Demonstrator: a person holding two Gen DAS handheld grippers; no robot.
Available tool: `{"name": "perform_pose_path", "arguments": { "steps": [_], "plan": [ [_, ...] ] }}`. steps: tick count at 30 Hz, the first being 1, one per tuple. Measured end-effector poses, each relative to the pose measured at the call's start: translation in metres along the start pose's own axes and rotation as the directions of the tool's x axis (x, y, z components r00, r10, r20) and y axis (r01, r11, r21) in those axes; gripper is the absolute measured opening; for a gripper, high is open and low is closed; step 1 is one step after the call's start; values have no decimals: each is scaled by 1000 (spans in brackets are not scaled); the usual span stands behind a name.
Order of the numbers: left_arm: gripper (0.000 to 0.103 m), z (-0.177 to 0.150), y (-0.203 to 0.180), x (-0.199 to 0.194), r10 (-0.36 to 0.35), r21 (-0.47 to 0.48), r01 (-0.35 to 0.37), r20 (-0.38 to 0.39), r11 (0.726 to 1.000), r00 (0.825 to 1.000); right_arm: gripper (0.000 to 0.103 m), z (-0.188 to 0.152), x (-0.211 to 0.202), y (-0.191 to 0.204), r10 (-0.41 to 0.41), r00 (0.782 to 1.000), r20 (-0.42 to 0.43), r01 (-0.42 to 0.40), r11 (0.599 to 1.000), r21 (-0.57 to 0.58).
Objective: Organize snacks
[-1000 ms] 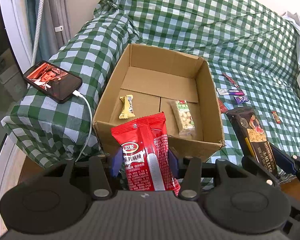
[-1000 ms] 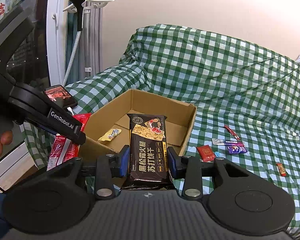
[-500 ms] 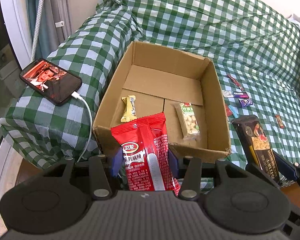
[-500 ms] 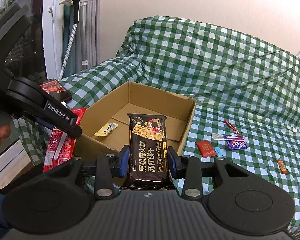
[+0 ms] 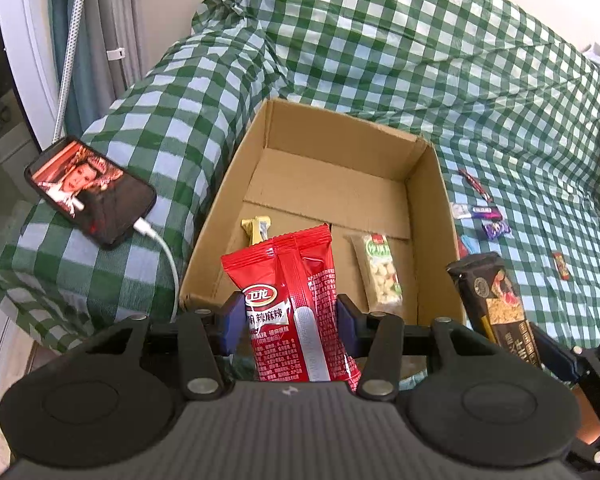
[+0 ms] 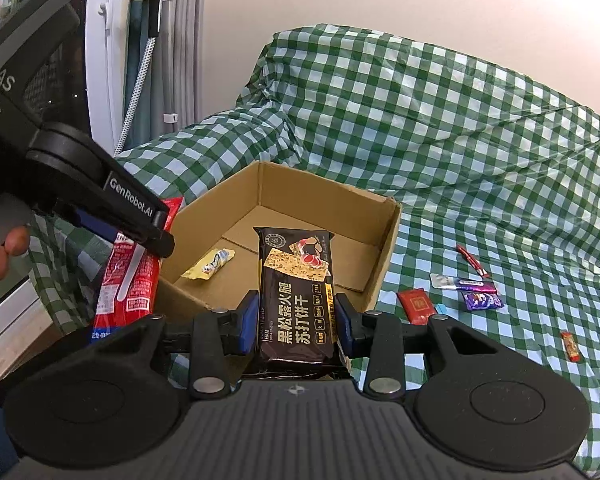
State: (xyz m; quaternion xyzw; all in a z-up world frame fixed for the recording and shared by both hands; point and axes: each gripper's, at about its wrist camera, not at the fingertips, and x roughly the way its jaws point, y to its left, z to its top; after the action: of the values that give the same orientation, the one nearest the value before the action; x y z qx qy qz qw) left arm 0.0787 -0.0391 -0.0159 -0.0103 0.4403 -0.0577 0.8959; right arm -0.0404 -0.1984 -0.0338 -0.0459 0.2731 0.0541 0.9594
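The left gripper (image 5: pixel 288 320) clamps a red snack packet (image 5: pixel 290 304) at bottom centre. Behind it sits a cardboard box (image 5: pixel 430 216) holding a nut bar (image 5: pixel 378 270).

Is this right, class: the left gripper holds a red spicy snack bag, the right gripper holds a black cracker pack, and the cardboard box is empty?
Not quite. The left wrist view shows the cardboard box already holds a yellow candy bar and a nut bar. The left gripper does hold the red bag, and the right gripper the black cracker pack.
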Motion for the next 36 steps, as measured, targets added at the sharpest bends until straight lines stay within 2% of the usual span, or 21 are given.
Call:
{"name": "perform_pose_path", "arguments": {
  "steps": [12, 21, 26, 36],
  "plan": [
    [53, 43, 2, 31, 13, -6, -13, 3, 1000, 1000, 41, 19, 50, -10, 8, 1000, -20, -8, 1000, 18],
    [53, 75, -5, 70, 29, 39, -29, -5, 999, 1000, 41, 29, 99, -19, 17, 998, -53, -14, 999, 52],
    [53, 81, -12, 95, 41, 76, -39, -27, 996, 999, 41, 34, 121, -23, 29, 998, -56, -25, 997, 79],
    [54, 78, -9, 143, 69, 89, -59, -107, 994, 992, 41, 37, 158, -26, 36, 994, -103, -28, 996, 80]
  ]
}}
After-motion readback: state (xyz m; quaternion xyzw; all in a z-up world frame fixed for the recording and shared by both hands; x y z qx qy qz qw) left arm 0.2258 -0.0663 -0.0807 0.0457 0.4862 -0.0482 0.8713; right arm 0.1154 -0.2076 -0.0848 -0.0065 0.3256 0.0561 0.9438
